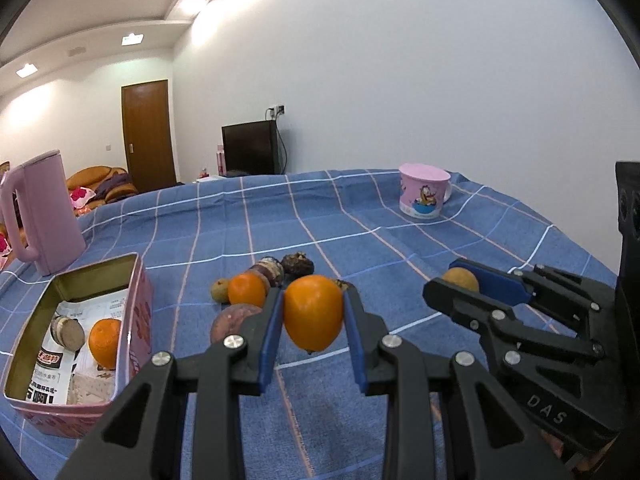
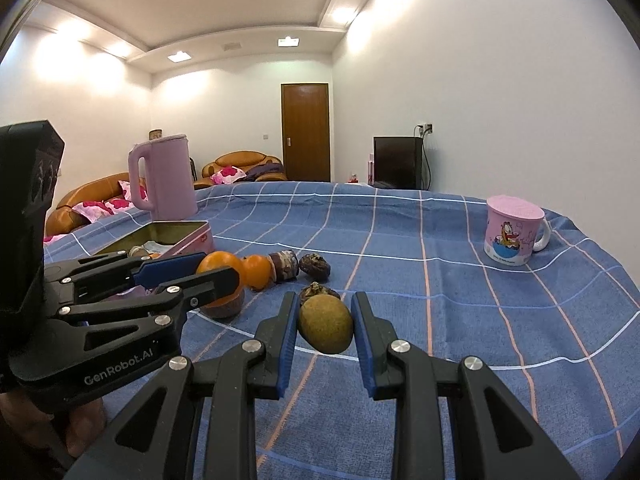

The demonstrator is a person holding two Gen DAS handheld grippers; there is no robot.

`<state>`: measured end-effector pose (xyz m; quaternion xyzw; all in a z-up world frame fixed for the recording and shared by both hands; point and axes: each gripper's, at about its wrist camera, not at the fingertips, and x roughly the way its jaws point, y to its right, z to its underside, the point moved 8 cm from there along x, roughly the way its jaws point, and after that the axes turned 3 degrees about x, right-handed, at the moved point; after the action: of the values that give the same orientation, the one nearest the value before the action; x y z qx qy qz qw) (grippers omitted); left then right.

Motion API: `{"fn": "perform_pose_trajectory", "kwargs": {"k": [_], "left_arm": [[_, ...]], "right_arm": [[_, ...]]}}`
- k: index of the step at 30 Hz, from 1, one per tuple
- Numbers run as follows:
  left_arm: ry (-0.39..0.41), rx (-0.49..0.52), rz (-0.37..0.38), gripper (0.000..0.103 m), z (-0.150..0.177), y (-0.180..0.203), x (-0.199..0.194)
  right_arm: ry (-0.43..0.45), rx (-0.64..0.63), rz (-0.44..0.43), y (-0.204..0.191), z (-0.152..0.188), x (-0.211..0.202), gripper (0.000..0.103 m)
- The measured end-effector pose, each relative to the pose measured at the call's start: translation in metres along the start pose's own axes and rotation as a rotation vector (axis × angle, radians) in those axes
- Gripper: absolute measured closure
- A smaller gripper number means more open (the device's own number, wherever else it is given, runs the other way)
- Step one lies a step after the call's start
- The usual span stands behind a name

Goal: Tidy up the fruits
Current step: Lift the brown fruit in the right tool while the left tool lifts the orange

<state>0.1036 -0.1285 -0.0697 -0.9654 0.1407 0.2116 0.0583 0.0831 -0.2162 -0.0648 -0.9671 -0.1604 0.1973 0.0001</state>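
The left gripper [image 1: 313, 312] has its fingers clamped on an orange [image 1: 314, 311]; the right gripper [image 2: 325, 326] has its fingers clamped on a brownish-green fruit [image 2: 326, 325], both above the worktop [image 2: 440, 280].

The room is bright and evenly lit by recessed ceiling lights [image 2: 179, 56] that blow out into glare on the white walls. Shadows on the blue checked cloth [image 1: 400, 248] are soft. Both fisheye views bend straight lines, darken at the corners, and stay fairly sharp.

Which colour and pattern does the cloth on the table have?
The tablecloth is blue with a grid of thin white and pale orange lines; the right wrist view shows it best.
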Motion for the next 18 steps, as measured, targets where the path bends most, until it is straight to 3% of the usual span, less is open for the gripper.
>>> {"fn": "perform_pose_trajectory", "kwargs": {"k": [18], "left_arm": [[0.075,0.033,-0.026,0.071,-0.003,0.004,-0.013]], "right_arm": [[0.049,0.000,-0.012,-0.002,-0.003,-0.010,0.074]]}}
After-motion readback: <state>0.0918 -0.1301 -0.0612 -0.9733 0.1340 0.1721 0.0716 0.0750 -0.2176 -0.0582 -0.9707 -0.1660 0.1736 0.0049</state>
